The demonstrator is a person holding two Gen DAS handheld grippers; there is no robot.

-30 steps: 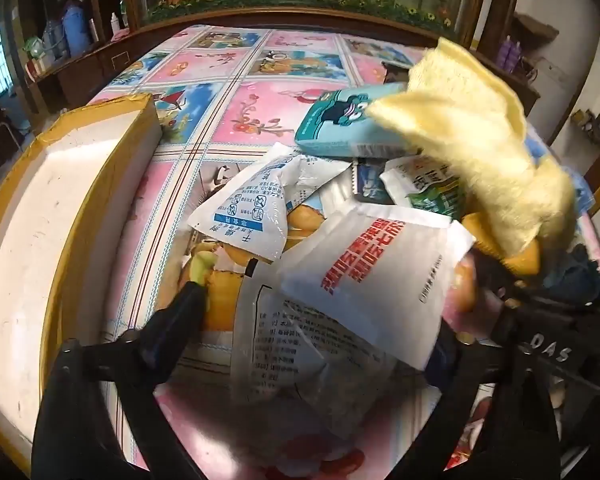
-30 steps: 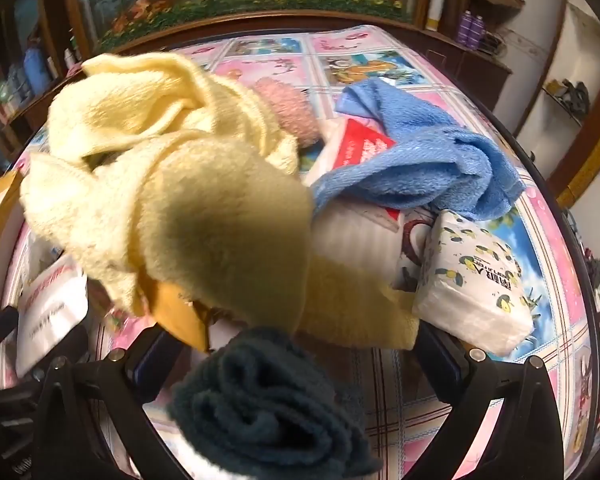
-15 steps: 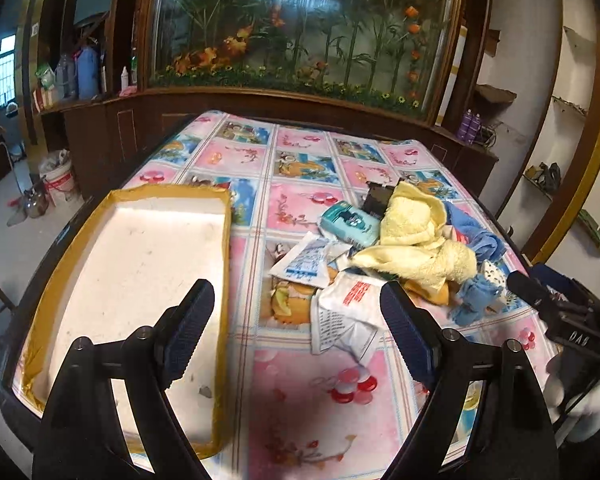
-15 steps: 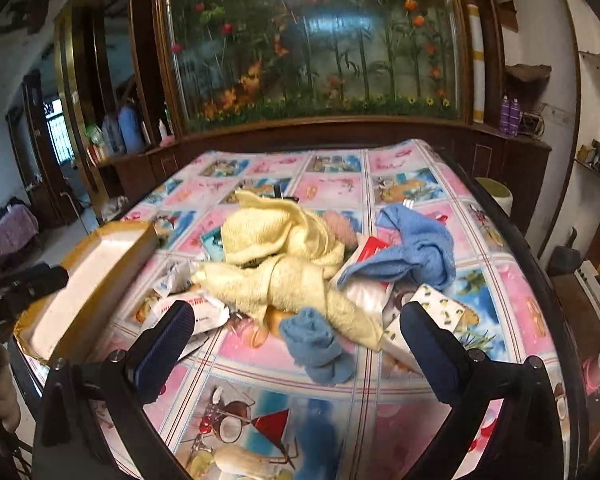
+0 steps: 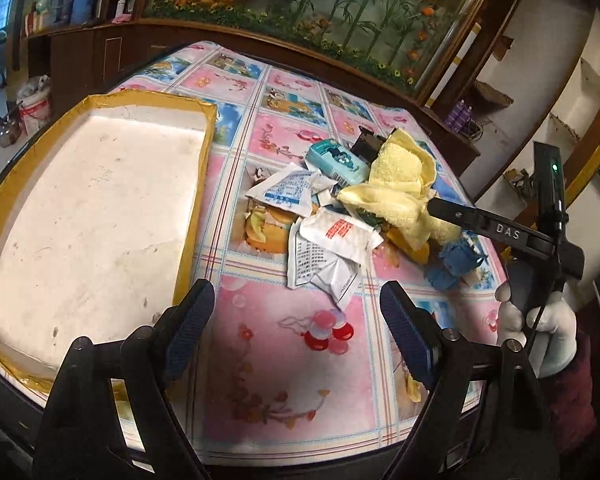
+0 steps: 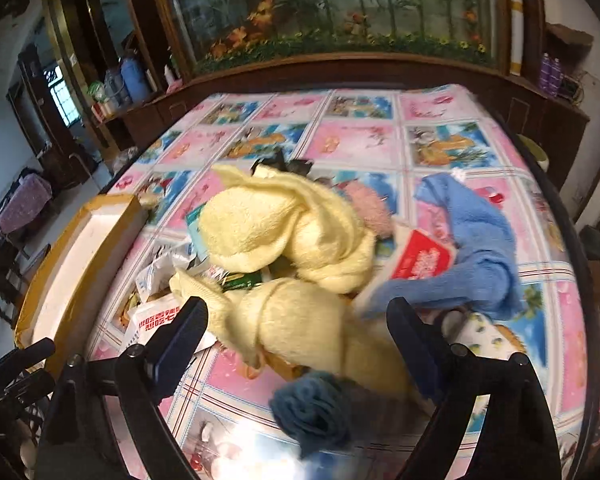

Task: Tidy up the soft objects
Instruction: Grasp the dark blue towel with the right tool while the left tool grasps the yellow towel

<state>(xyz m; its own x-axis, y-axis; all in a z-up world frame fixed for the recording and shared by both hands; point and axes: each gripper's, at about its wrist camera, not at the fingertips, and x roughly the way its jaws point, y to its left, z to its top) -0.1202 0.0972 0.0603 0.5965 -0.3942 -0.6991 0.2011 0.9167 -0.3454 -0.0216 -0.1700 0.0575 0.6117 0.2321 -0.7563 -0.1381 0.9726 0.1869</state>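
Note:
A heap of soft things lies on the patterned table: a yellow towel [image 6: 284, 236] [image 5: 400, 176], a light blue towel [image 6: 476, 256], a rolled dark blue cloth [image 6: 312, 408] [image 5: 456, 264], a pink fluffy piece [image 6: 368, 208] and several plastic packets [image 5: 328, 240]. My left gripper [image 5: 296, 328] is open and empty above the table's near edge, short of the heap. My right gripper [image 6: 296, 340] is open, its jaws either side of the near yellow towel fold [image 6: 300, 328]; it also shows in the left wrist view [image 5: 500, 232].
A shallow yellow-rimmed white tray [image 5: 196, 184] [image 6: 80, 248] sits at the table's left. A teal tissue pack [image 5: 336, 160], a red-and-white packet [image 6: 420, 260] and a white patterned pack [image 6: 488, 336] lie in the heap. Dark wood cabinets ring the table.
Both grippers pulled far back from the heap a second ago; since half a second ago both have moved closer and lower, the right one now down over the yellow towel.

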